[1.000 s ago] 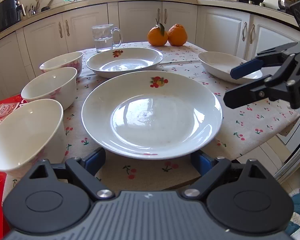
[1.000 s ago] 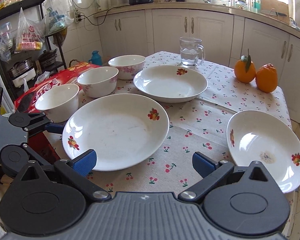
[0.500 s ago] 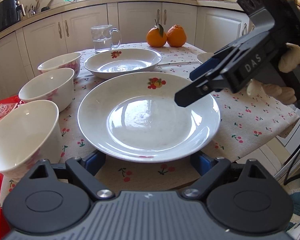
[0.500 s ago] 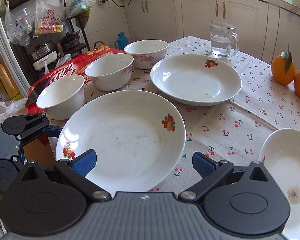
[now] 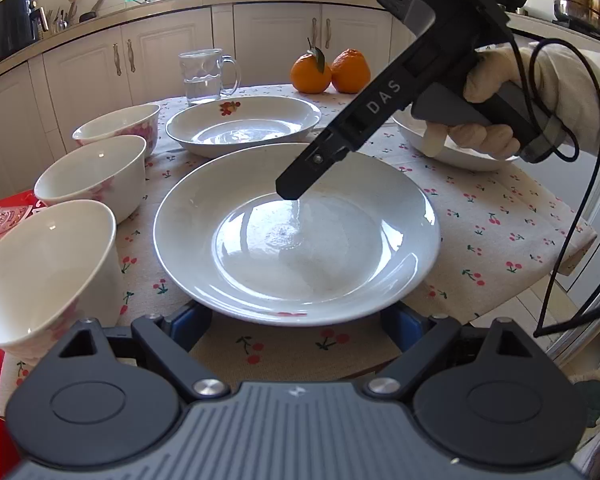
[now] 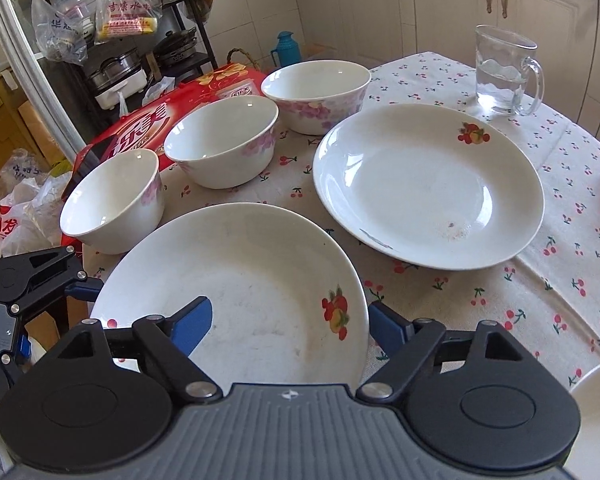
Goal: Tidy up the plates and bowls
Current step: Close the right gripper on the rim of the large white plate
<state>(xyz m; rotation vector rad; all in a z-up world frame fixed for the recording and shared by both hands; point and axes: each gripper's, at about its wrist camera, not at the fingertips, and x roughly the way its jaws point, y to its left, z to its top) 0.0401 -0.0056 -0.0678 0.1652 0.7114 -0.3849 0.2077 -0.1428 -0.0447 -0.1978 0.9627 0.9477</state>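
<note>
A large white plate (image 5: pixel 296 236) lies near the table's front edge; it also shows in the right wrist view (image 6: pixel 244 280). My left gripper (image 5: pixel 296 320) is open, its fingers hidden under the plate's near rim. My right gripper (image 6: pixel 290 320) is open, straddling the plate's far-right rim, one finger above the plate and one outside; its body (image 5: pixel 380 100) reaches over the plate. A second plate (image 6: pixel 428 184) lies behind. A third plate (image 5: pixel 452 152) lies at the right. Three bowls (image 6: pixel 220 140) stand in a row at the left.
A glass mug of water (image 6: pixel 504 76) and two oranges (image 5: pixel 328 72) stand at the table's back. A red box (image 6: pixel 148 128) lies beside the bowls. Kitchen cabinets (image 5: pixel 180 60) run behind the table. A shelf (image 6: pixel 120 40) with bags stands beyond the left edge.
My right gripper has swung from the right side of the table over to the large plate and lowered onto its rim. My left gripper has hardly moved.
</note>
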